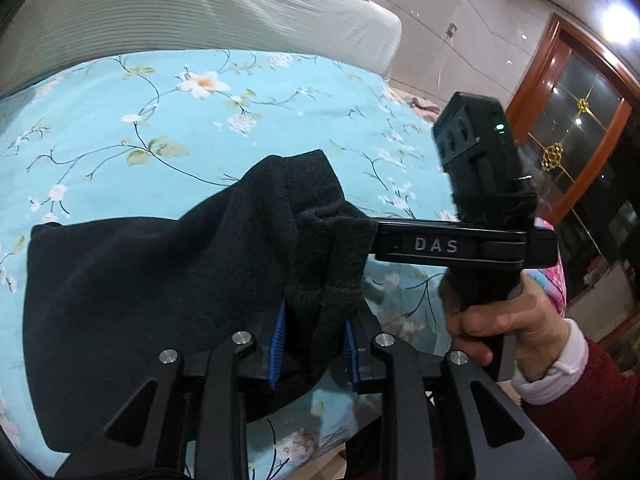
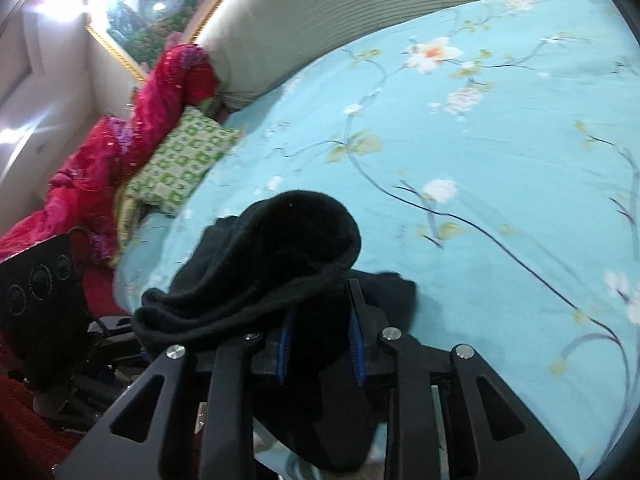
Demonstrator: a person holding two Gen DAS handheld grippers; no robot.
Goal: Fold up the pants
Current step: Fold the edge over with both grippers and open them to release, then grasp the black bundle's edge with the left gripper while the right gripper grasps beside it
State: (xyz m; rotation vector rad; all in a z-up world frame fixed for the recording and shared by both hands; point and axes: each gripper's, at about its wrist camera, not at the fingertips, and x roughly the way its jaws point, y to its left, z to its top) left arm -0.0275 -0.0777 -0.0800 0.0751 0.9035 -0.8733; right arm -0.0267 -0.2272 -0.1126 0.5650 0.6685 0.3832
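Note:
The black fleece pants [image 1: 132, 280] lie bunched on the blue floral bedsheet [image 1: 200, 128]. My left gripper [image 1: 314, 344] is shut on a fold of the pants, cloth pinched between its blue pads [image 1: 278, 344]. My right gripper [image 2: 320, 350] is shut on another bunch of the same pants [image 2: 280, 248], lifted off the sheet [image 2: 480, 160]. In the left wrist view the right gripper's body [image 1: 460, 244] reaches in from the right, held by a hand [image 1: 500, 320], with its tip buried in the cloth.
A grey ribbed headboard [image 1: 200, 8] runs behind the bed. A green patterned pillow [image 2: 180, 160] and a red quilt [image 2: 120, 140] lie at the bed's left side. A wooden door [image 1: 580, 120] stands to the right.

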